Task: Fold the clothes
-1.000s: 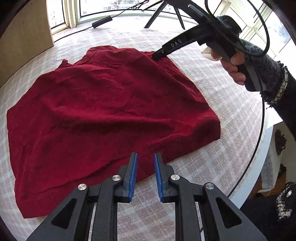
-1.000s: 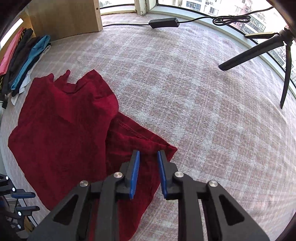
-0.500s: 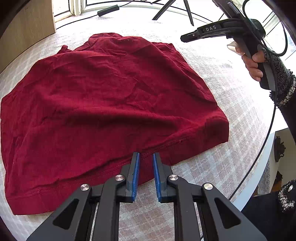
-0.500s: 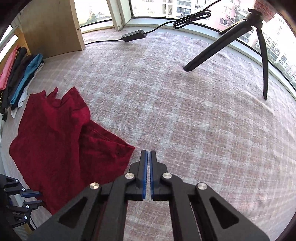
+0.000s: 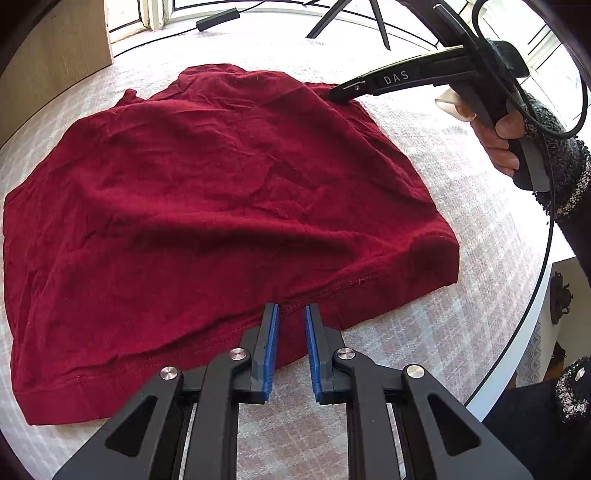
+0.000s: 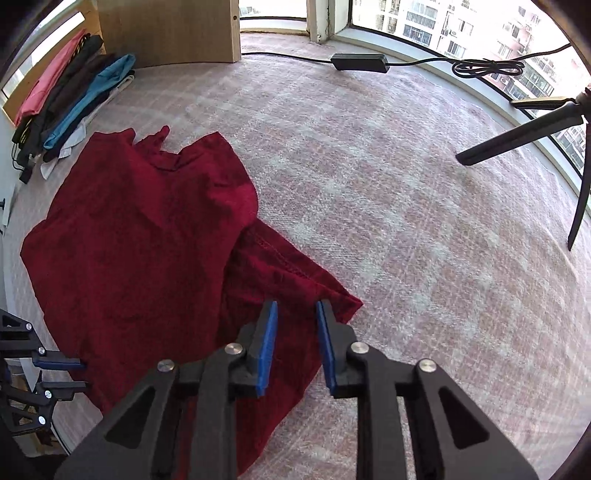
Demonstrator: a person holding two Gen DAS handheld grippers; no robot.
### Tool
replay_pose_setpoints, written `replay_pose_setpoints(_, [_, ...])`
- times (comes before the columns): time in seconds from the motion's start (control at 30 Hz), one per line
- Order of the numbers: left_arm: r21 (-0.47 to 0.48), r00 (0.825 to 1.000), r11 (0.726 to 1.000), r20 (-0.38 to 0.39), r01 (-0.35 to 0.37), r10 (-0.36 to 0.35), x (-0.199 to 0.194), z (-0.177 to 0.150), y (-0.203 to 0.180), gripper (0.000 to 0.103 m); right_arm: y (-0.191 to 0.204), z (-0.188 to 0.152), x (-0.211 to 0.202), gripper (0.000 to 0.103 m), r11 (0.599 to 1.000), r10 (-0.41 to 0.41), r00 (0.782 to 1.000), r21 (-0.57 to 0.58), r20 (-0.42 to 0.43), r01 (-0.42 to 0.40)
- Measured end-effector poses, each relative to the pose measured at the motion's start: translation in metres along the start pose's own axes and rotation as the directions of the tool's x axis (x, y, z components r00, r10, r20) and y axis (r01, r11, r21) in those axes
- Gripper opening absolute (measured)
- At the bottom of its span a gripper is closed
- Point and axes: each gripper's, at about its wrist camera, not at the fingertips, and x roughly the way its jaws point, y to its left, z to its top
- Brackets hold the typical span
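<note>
A dark red garment (image 5: 221, 206) lies spread and wrinkled on the checked tablecloth (image 5: 461, 147). My left gripper (image 5: 291, 314) is open at the near hem, its blue pads on either side of the stitched edge. Across the cloth, a hand holds my right gripper (image 5: 334, 94), whose tip meets the far right corner. In the right wrist view the garment (image 6: 140, 240) fills the left side. There the right gripper (image 6: 295, 308) is open over a folded sleeve corner (image 6: 332, 295). The left gripper (image 6: 59, 373) shows at the lower left edge.
Folded clothes (image 6: 74, 96) are stacked at the back left beside a wooden panel (image 6: 166, 29). A black power adapter (image 6: 360, 62) with its cable and a tripod leg (image 6: 517, 136) lie toward the window. The table's rounded edge (image 5: 517, 332) runs close on the right.
The right gripper rose away from the cloth and shut, then came back down to the sleeve corner and opened. The left gripper moved closer over the near hem.
</note>
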Motion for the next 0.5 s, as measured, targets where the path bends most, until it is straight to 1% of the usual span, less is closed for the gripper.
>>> replay_pose_setpoints(0.07, [0.003, 1.0, 1.0, 0.0, 0.002, -0.002, -0.001, 0.0, 0.001, 0.014, -0.01, -0.001, -0.004, 0.002, 0.999, 0.024, 1.0, 0.037, 0.005, -0.024])
replay_pose_setpoints(0.13, [0.007, 1.0, 1.0, 0.0, 0.003, -0.003, -0.001, -0.001, 0.001, 0.014, -0.019, -0.002, -0.011, 0.002, 0.999, 0.004, 1.0, 0.055, 0.016, -0.005])
replay_pose_setpoints(0.23, [0.015, 1.0, 1.0, 0.0, 0.002, -0.002, -0.003, -0.002, 0.001, 0.014, -0.04, -0.006, -0.015, 0.002, 0.991, 0.0, 1.0, 0.135, 0.019, -0.002])
replay_pose_setpoints(0.3, [0.019, 1.0, 1.0, -0.001, 0.002, -0.002, -0.003, -0.002, 0.001, 0.014, -0.054, -0.009, -0.017, 0.002, 0.982, -0.002, 1.0, 0.19, 0.019, -0.001])
replay_pose_setpoints(0.37, [0.024, 1.0, 1.0, -0.002, 0.001, -0.001, -0.004, -0.002, 0.001, 0.014, -0.07, -0.016, -0.015, 0.002, 0.964, 0.029, 1.0, 0.264, 0.006, -0.03])
replay_pose_setpoints(0.43, [0.028, 1.0, 1.0, -0.005, -0.002, 0.002, -0.004, -0.002, 0.0, 0.014, -0.078, -0.022, -0.015, 0.002, 0.951, -0.001, 1.0, 0.31, -0.003, 0.002])
replay_pose_setpoints(0.5, [0.03, 1.0, 1.0, -0.008, -0.005, 0.005, -0.004, -0.001, -0.001, 0.014, -0.082, -0.024, -0.02, 0.002, 0.943, -0.004, 1.0, 0.334, 0.001, 0.004])
